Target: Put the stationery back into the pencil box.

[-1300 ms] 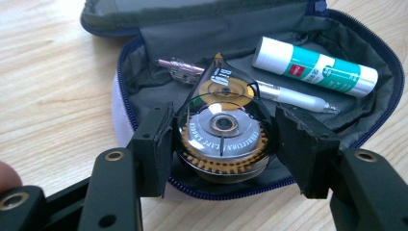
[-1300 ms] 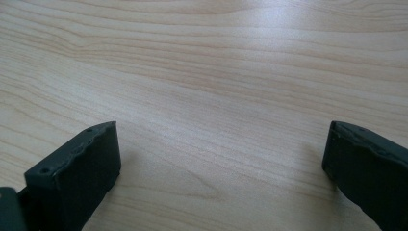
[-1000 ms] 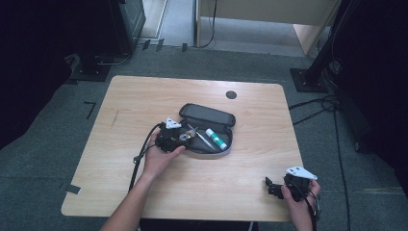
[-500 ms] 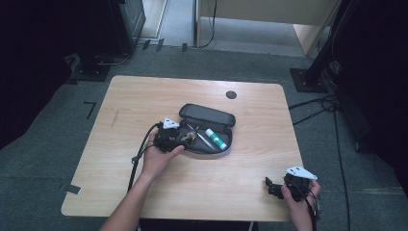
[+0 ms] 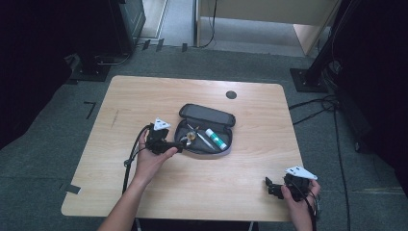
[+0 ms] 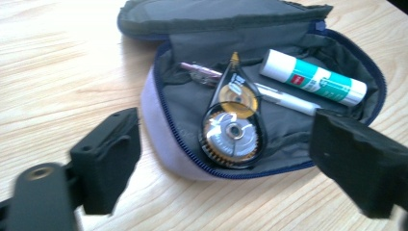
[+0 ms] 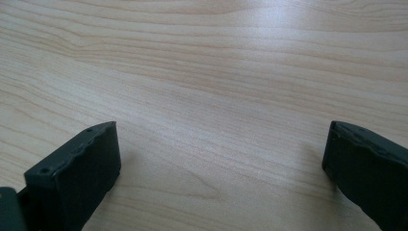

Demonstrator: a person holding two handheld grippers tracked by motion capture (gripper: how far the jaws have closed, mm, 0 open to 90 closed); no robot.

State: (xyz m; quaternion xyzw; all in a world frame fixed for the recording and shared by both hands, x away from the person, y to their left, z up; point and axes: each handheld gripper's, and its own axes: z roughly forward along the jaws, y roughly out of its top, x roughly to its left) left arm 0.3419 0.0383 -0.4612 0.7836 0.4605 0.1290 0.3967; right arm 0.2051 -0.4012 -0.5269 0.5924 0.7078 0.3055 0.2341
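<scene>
An open dark pencil case [image 5: 207, 129] [image 6: 183, 115] lies at the middle of the wooden table [image 5: 144, 96]. Inside it are a correction tape dispenser [image 6: 233, 122] [image 5: 191, 137], a white and green glue stick [image 6: 312, 77] [image 5: 216, 138] and a pen [image 6: 284, 98]. My left gripper [image 5: 179, 144] [image 6: 226, 149] is open at the case's near left edge, its jaws standing either side of the tape dispenser and apart from it. My right gripper [image 5: 270, 186] [image 7: 221, 159] rests open low over bare wood near the table's front right corner, with nothing between its jaws.
A round dark cable hole [image 5: 231, 95] sits near the table's far edge. Cables [image 5: 332, 115] trail over the grey floor at the right. Dark equipment stands beyond the table's far left. A black cable [image 5: 132, 154] trails from the left gripper.
My left gripper has shifted slightly along the case's near left edge. The right gripper has stayed where it was.
</scene>
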